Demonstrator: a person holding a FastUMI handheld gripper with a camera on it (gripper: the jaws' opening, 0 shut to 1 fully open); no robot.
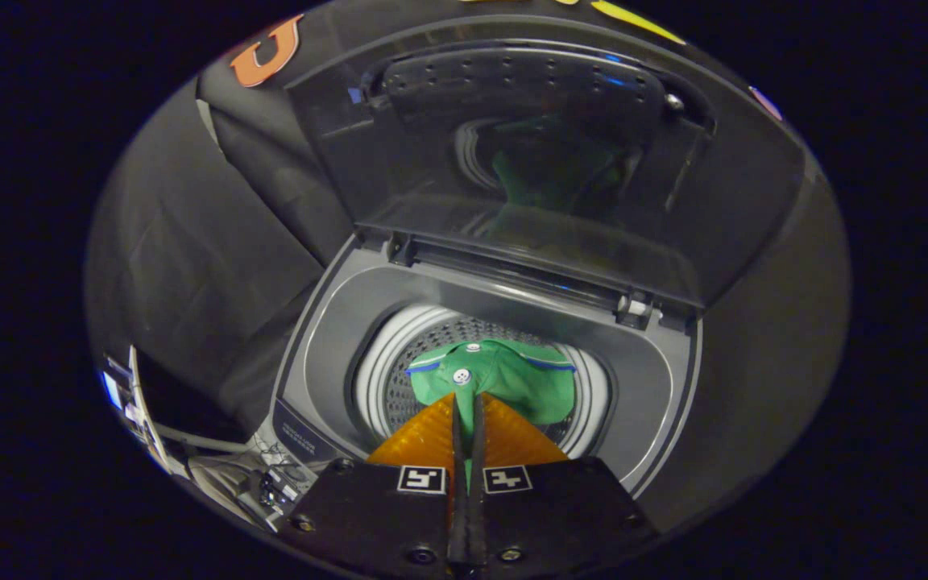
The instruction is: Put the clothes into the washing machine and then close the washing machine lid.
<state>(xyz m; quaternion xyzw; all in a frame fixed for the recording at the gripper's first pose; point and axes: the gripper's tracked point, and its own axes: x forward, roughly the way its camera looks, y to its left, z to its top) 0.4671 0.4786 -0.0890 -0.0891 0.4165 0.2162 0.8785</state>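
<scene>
A green shirt (pixel 512 383) with white buttons and blue trim on its collar hangs over the round drum (pixel 387 362) of a grey top-loading washing machine (pixel 327 338). My gripper (pixel 466 403) is shut on the green shirt, a thin strip of its cloth pinched between the two orange fingers (pixel 424 439). The fingers sit right above the drum's mouth. Beyond them the machine's dark lid (pixel 544 153) stands raised and open, and the shirt is mirrored in its glossy underside.
Black cloth walls surround the machine. To the left of the machine and below the fingers lies a clutter of cables and small devices (pixel 263 483), with a thin white-edged panel (pixel 142 403) beside it.
</scene>
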